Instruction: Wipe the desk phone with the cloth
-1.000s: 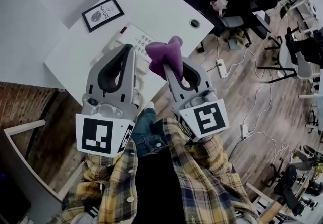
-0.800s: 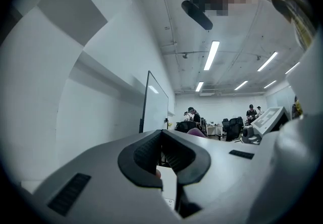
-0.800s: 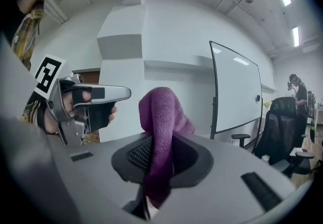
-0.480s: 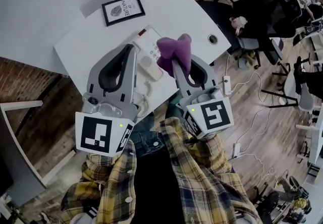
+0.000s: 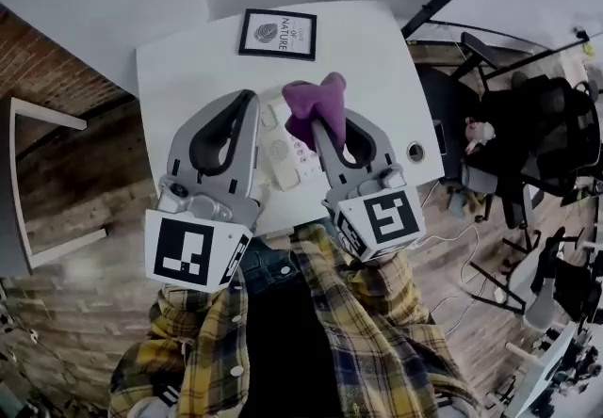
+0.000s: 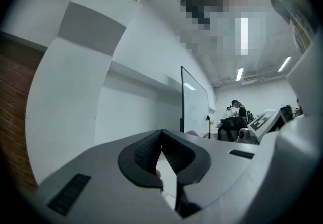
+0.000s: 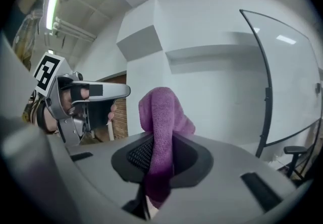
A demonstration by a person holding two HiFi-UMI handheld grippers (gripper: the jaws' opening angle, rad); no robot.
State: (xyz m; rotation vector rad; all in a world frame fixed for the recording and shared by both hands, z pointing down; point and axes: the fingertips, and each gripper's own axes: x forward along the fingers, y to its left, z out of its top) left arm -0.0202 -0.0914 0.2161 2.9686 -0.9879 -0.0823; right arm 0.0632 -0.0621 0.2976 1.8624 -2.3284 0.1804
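Jaws of the right tool [image 5: 318,127] are clamped on the purple cloth [image 5: 311,104], which bunches up past the tips and, in the head view, covers the far right corner of the desk phone [image 5: 283,160]. Whether the cloth touches the phone cannot be told. The right gripper view shows the cloth [image 7: 159,127] filling the gap of that tool [image 7: 160,142] from top to bottom.

The white phone lies on the white tabletop [image 5: 188,68], near its front edge. Only a strip of it with some keys shows between the two tools, which hide the rest. The left tool [image 5: 250,98] is over the phone's left side. In the left gripper view the jaws of this tool [image 6: 161,133] meet at the tips with nothing between them.

Beyond the phone, at the tabletop's far edge, lies a black-framed picture [image 5: 277,34]. To the phone's right is a round cable hole [image 5: 415,152], and further right, off the tabletop, stand black office chairs [image 5: 542,129]. Left of the phone, past the tabletop's edge, there is brick [image 5: 57,77].
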